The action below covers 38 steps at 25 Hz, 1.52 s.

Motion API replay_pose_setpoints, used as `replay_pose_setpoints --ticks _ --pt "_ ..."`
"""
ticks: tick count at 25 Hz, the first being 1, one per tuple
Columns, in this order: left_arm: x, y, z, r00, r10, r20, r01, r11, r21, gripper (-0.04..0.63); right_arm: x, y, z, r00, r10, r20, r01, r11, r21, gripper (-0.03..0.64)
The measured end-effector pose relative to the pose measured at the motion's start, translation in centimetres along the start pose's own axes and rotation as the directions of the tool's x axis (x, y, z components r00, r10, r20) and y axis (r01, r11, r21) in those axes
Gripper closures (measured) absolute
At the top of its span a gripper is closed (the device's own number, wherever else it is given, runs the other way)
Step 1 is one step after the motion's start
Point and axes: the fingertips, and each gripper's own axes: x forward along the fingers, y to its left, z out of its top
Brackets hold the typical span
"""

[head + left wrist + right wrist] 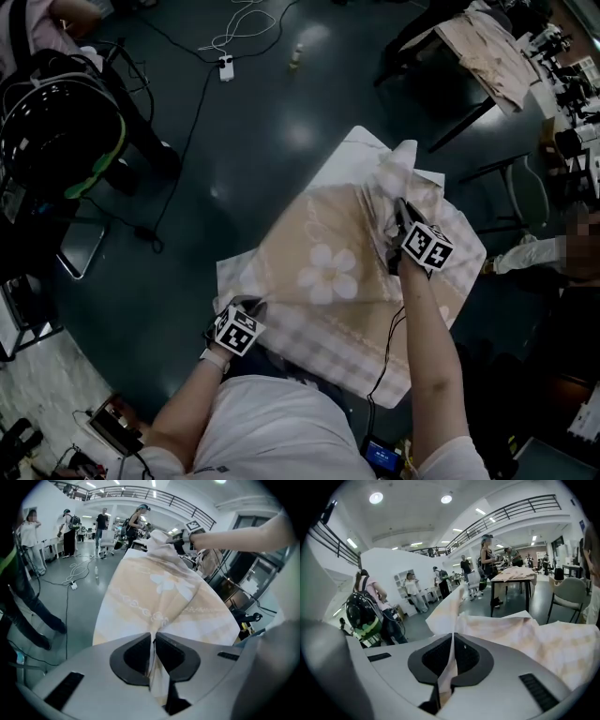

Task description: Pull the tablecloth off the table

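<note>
A beige tablecloth (328,272) with a white flower print and a checked border covers the table. My left gripper (249,306) is at the cloth's near-left corner, shut on a pinch of fabric; in the left gripper view the tablecloth (159,588) runs up from between the pads of the left gripper (153,641). My right gripper (401,214) is over the far right part, shut on a raised, bunched fold. In the right gripper view a strip of the tablecloth (525,634) stands between the pads of the right gripper (453,643). The right gripper (180,538) also shows far off in the left gripper view.
A black helmet-like thing (61,131) on a stand is at the left, with cables (234,37) across the dark floor. Another table with cloth (487,47) and a chair (525,187) stand at the upper right. A person's sleeve (534,253) is at the right edge.
</note>
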Motion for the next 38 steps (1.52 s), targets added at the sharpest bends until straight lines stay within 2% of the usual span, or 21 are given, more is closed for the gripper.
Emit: replay_pose_setpoints --ticks 3,7,12,15,18,21,26,30,34,38 --pt "-0.3 -0.3 -0.1 1.0 -0.013 0.008 0.013 1.0 0.001 0.557 -2.8 -1.3 -0.3 0.999 -0.017 0.033 0.015 0.998 0.057 0.591" --pt "-1.9 -0.6 0.3 0.999 0.002 0.04 -0.002 1.0 0.005 0.46 -6.5 -2.0 -0.6 0.997 -0.015 0.081 0.006 0.993 0.117 0.591" --pt "-4.9 1.6 0.5 0.991 0.08 0.103 -0.077 0.997 -0.025 0.396 -10.5 -3.3 -1.3 0.991 -0.047 0.129 0.028 0.989 0.147 0.591" --pt "-5.8 3.5 -0.6 0.986 0.126 0.105 -0.123 0.992 -0.036 0.347 -12.4 -3.6 -2.1 0.988 -0.051 0.143 0.027 0.986 0.166 0.591" --pt "-6.2 4.6 -3.3 0.985 0.146 0.092 -0.143 0.989 -0.04 0.325 -14.8 -3.6 -3.8 0.985 -0.064 0.16 0.033 0.982 0.188 0.591" --pt "-5.5 5.0 -4.4 0.992 0.099 0.076 -0.095 0.994 -0.058 0.307 -16.3 -4.3 -4.3 0.981 -0.089 0.172 0.051 0.976 0.213 0.591" --pt "-2.9 4.4 -5.2 0.999 -0.033 0.016 0.034 0.998 -0.05 0.276 -18.0 -6.1 -5.0 0.974 -0.128 0.187 0.074 0.96 0.27 0.591" --pt "-2.4 4.3 -5.5 0.995 -0.095 0.033 0.097 0.99 -0.099 0.273 -20.1 -6.7 -6.2 0.969 -0.144 0.202 0.078 0.951 0.299 0.591" --pt "-2.3 4.6 -5.5 0.994 -0.109 0.03 0.112 0.987 -0.112 0.275 -21.3 -7.1 -7.0 0.964 -0.156 0.217 0.08 0.943 0.323 0.591" --pt "-2.8 4.9 -5.6 0.996 -0.084 0.009 0.084 0.989 -0.122 0.275 -22.5 -7.3 -7.5 0.958 -0.171 0.229 0.084 0.934 0.347 0.591"
